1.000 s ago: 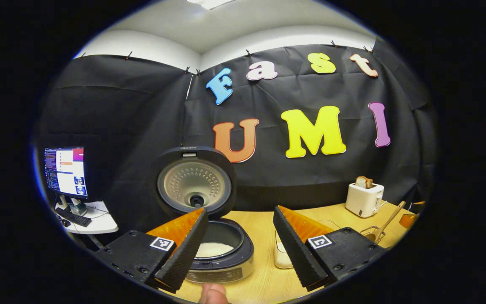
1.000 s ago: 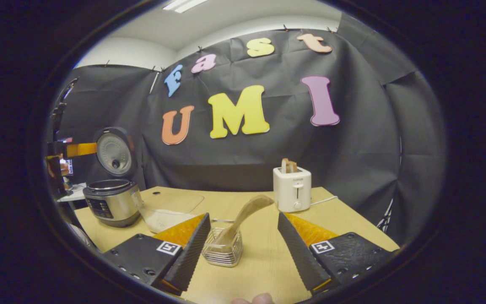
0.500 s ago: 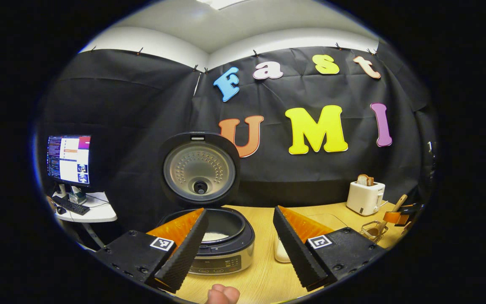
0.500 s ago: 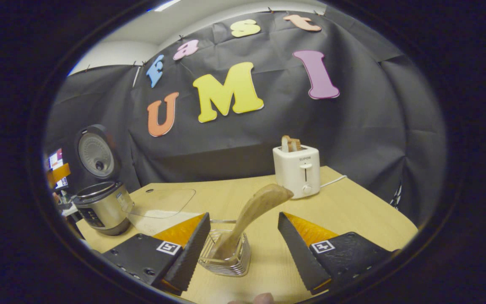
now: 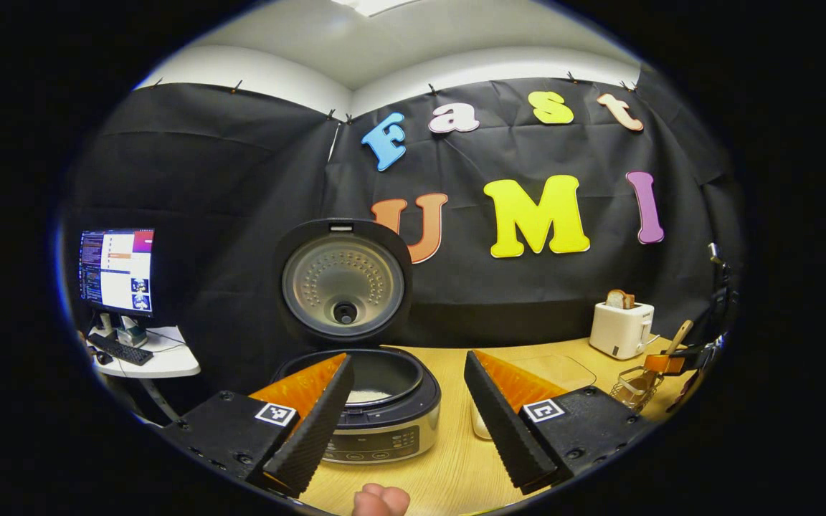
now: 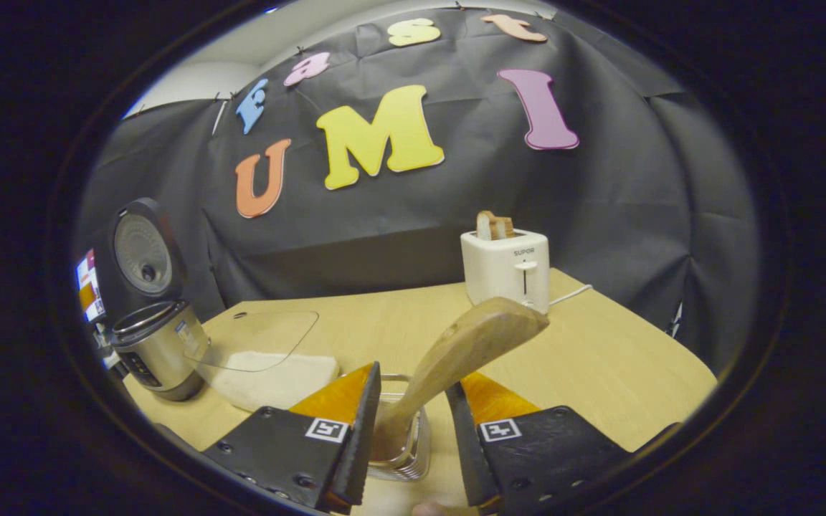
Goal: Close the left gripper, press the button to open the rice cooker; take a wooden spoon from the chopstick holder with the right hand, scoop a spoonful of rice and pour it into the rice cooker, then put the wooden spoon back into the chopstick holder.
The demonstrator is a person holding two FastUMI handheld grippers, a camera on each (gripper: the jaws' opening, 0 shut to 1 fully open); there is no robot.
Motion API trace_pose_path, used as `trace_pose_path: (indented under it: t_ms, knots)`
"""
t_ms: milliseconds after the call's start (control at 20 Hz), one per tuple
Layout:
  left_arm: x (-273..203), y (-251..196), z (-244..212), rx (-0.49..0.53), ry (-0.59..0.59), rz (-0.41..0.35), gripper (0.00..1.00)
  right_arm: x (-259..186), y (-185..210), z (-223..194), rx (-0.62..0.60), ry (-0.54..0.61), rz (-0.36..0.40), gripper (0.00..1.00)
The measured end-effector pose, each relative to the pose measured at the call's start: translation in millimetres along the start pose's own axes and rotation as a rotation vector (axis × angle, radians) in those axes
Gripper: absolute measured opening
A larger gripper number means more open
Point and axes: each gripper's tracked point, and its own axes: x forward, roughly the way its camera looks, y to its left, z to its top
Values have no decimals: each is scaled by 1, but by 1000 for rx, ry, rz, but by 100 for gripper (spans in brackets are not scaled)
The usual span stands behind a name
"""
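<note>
The left tool (image 5: 402, 423) hung with its jaws wide apart and nothing between them, low over the near edge of the wooden surface (image 5: 449, 469); just ahead of its left finger stood the rice cooker (image 5: 377, 416), lid up and rice in the pot, with a clear container (image 5: 535, 380) ahead of its right finger. Far to its right the toaster (image 5: 621, 328) stood near the chopstick holder (image 5: 634, 387). The right tool (image 6: 407, 437) had its jaws narrowed around the wooden spoon (image 6: 456, 355), whose handle leaned up between the fingers from the chopstick holder (image 6: 402, 448) directly below; whether both fingers pressed on the handle could not be told.
</note>
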Motion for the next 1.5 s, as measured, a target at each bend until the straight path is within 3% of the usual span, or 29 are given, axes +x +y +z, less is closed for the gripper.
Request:
trace_pose_path:
  t_ms: [50, 100, 250, 300, 400, 1000, 1300, 1500]
  knots:
    - [0, 0, 0, -5, 0, -3, 99, 7, 4, 0, 7, -4, 6, 51]
    - [0, 0, 0, -7, 1, -7, 99, 0, 2, 2, -2, -6, -1, 30]
    - [0, 0, -1, -8, 7, -15, 99, -7, 14, 11, 19, -36, 54, 22]
    - [-1, 0, -1, -12, 7, -17, 99, -6, 17, 11, 11, -31, 50, 6]
    - [-1, 2, -1, -25, 10, -18, 99, -7, 21, 10, -24, -34, 56, 0]
    - [-4, 22, 5, -5, 0, 4, 99, -32, 35, 66, -57, -107, 45, 0]
    - [-6, 29, 3, 6, 14, -11, 99, -31, 92, 133, -90, -178, 129, 2]
    - [-9, 33, 4, 34, 22, -14, 99, 0, 151, 144, -135, -165, 199, 1]
